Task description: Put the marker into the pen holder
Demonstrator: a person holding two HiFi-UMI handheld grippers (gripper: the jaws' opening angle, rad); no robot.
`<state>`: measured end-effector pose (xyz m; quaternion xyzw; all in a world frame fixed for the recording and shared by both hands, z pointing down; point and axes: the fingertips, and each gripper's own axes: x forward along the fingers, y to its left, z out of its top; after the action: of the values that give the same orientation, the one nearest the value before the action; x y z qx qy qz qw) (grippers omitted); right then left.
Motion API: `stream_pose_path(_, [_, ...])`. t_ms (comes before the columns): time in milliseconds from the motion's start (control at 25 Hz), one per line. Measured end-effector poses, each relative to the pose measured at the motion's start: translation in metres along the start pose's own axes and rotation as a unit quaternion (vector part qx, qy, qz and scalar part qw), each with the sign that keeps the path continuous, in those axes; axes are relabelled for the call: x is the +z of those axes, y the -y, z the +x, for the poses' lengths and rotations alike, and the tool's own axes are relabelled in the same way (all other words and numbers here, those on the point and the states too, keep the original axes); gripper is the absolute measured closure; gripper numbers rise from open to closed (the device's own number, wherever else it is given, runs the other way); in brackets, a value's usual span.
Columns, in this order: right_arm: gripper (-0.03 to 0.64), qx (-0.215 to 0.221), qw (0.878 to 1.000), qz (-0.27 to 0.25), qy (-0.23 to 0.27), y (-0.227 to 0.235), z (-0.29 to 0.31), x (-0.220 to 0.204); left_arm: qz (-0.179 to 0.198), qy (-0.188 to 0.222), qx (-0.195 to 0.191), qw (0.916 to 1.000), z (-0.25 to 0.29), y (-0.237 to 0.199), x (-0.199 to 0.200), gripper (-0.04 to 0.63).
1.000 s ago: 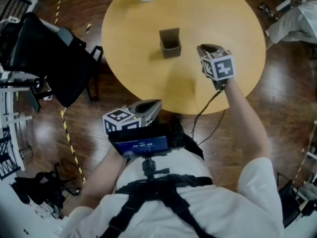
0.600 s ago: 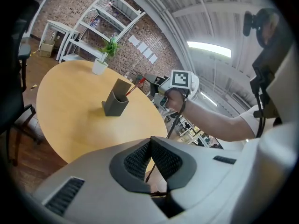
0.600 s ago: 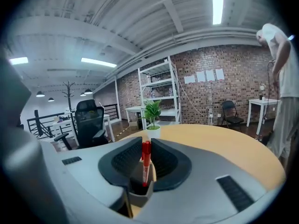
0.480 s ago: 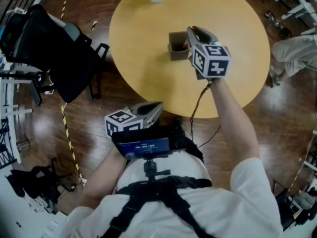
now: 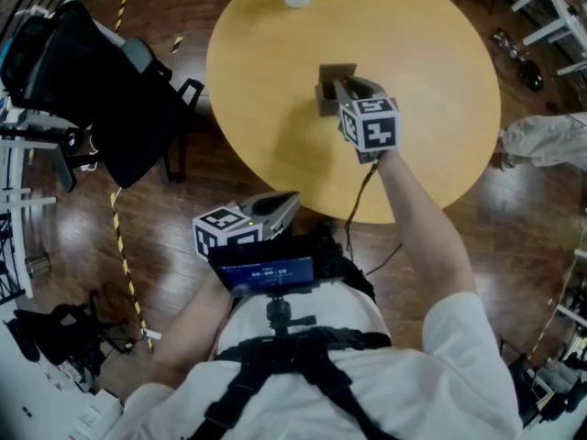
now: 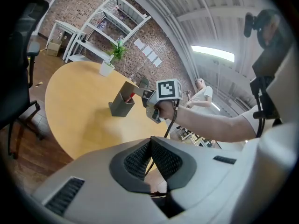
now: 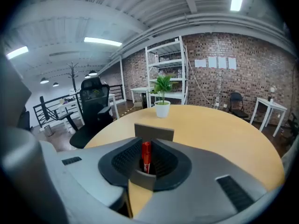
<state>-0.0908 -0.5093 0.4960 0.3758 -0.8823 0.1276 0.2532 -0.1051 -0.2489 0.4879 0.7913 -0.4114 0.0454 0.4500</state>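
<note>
Marker (image 7: 146, 154) stood upright in R gripper (image 5: 345, 90), at pen holder (image 7: 154, 131).
L gripper (image 6: 150, 146) sat low by table (image 5: 266, 35) edge, jaws together w/ nothing btwn; R jaws were clamped on the red Marker, its lower end inside the holder, mid-table.

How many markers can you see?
1. The red marker is between the right gripper's jaws, its tip down in the grey pen holder on the round table. Others could hide inside the holder.
</note>
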Motion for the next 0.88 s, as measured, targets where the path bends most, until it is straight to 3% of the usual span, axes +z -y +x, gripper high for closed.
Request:
stream_pose_path(200, [0.546,-0.020,0.999,-0.016,-0.025,0.002,0.008,-0.016,0.001,0.000,-0.006,1.0000,-0.001,0.003,0.002,0.598])
stream_pose_path(360, [0.512,-0.015,1.000,-0.025,-0.009,-0.003,0.004,-0.006,0.002,0.002,-0.011,0.9999,-0.003,0.003,0.003,0.598])
stream_pose_path(880, [0.511,-0.032,0.999,-0.027,0.000,-0.010,-0.028,0.006,0.012,0.006,-0.031,0.9994,-0.009,0.008,0.013,0.598])
